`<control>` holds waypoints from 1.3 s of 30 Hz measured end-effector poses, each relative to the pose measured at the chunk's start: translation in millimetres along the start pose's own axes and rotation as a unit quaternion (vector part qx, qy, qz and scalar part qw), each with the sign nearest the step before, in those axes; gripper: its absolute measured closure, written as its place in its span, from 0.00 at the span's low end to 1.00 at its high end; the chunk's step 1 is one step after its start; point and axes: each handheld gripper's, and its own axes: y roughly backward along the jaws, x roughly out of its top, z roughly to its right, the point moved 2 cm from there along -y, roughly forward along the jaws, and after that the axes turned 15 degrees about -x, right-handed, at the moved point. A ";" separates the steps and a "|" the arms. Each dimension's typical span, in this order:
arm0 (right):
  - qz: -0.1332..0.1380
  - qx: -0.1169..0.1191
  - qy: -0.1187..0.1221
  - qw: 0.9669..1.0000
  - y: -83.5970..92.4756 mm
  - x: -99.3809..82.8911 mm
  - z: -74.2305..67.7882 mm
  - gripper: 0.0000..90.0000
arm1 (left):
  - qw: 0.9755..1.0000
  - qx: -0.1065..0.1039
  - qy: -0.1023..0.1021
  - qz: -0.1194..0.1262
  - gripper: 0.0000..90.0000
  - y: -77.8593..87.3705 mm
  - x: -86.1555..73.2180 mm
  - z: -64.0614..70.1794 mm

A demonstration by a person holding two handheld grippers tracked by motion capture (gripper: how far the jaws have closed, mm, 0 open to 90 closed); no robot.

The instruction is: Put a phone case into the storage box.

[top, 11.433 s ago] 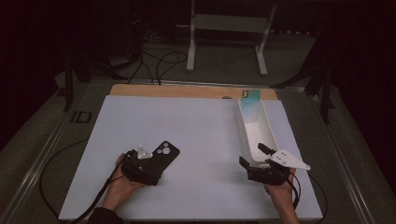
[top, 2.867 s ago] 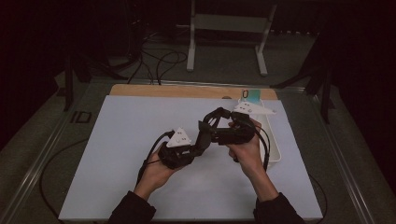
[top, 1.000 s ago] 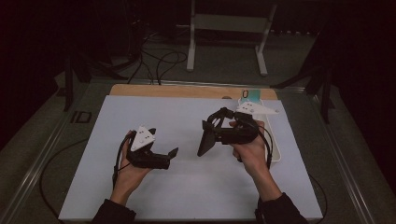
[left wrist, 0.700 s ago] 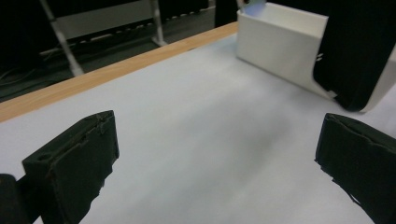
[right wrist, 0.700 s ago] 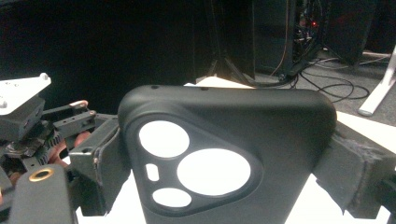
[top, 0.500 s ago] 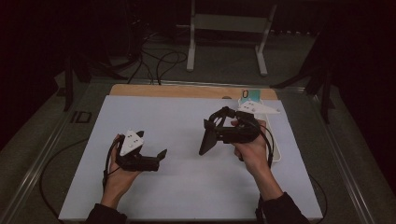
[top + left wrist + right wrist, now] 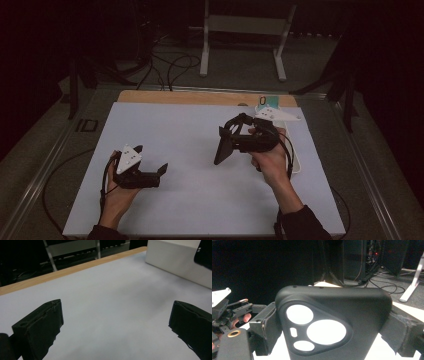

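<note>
left gripper (image 7: 161, 170) at 8 o'clock on the mat (image 7: 190, 200), jaws spread, empty. right gripper (image 7: 223, 146) near 2 o'clock pinches the phone case (image 7: 332, 322) across its side edges, held off the mat. looks light, thin, flexy, slick; grip the edges, not the camera cutouts.

Both grippers are black. The left gripper (image 7: 161, 170) carries a grey three-cornered plate (image 7: 128, 158) with small dark holes on top, and a black cable (image 7: 104, 186) loops beside its hand (image 7: 119, 194). Its pads (image 7: 40, 328) are blocky, matt and scuffed at the edges. The right gripper (image 7: 223, 145) bears a similar plate (image 7: 276, 115), with black cable (image 7: 289, 159) looped just below that plate. Dark sleeves (image 7: 302, 225) cover both forearms.
</note>
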 end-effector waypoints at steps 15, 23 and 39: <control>0.000 -0.012 0.001 1.000 -1.5 1.7 3.6 0.15 | 1.000 0.020 0.003 0.007 0.00 13.6 -32.9 1.6; 0.003 -0.021 0.003 1.000 -2.0 4.8 7.9 0.15 | 0.999 0.037 0.011 0.018 0.00 24.4 -44.5 -0.6; 0.010 -0.057 -0.005 0.998 -8.9 13.1 28.8 0.15 | 0.997 0.064 0.024 0.027 0.00 30.3 -56.7 -9.2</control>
